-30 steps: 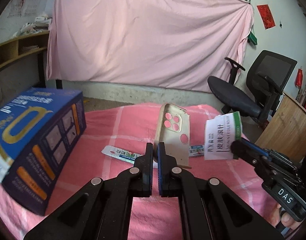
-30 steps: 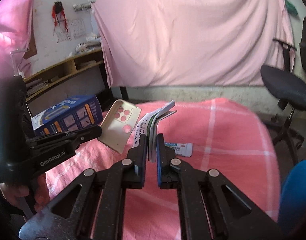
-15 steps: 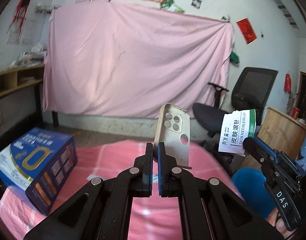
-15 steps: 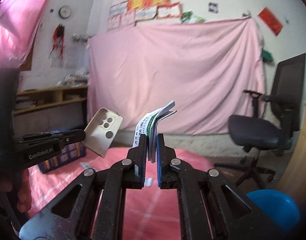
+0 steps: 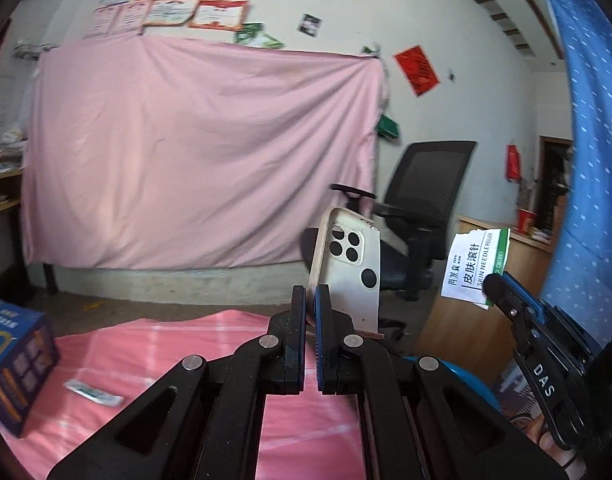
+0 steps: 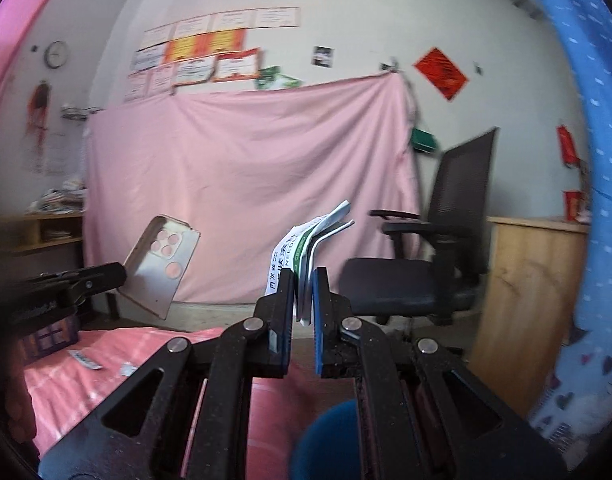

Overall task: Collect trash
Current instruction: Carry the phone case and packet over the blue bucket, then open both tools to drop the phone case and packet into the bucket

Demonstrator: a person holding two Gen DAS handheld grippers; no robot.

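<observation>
The phone case (image 5: 352,276) was off-white with a tan rim. The small carton (image 5: 474,267) was white with a green edge and black lettering. The tablecloth (image 5: 153,348) was pink with pale check lines. The box (image 5: 15,364) was dark blue with yellow and orange graphics. The backdrop sheet (image 5: 193,156) was plain pink. The office chair (image 5: 418,216) was black.

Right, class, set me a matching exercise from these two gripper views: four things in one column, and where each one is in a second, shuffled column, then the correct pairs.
Things:
1. phone case
2. paper packet
3. blue box
4. office chair

Places:
A. lying on the pink cloth
B. clamped in the right hand-held gripper
C. standing on the floor beside the wooden desk
D. clamped in the left hand-held gripper

Pairs: 1-D, 2-B, 3-A, 4-C
</observation>
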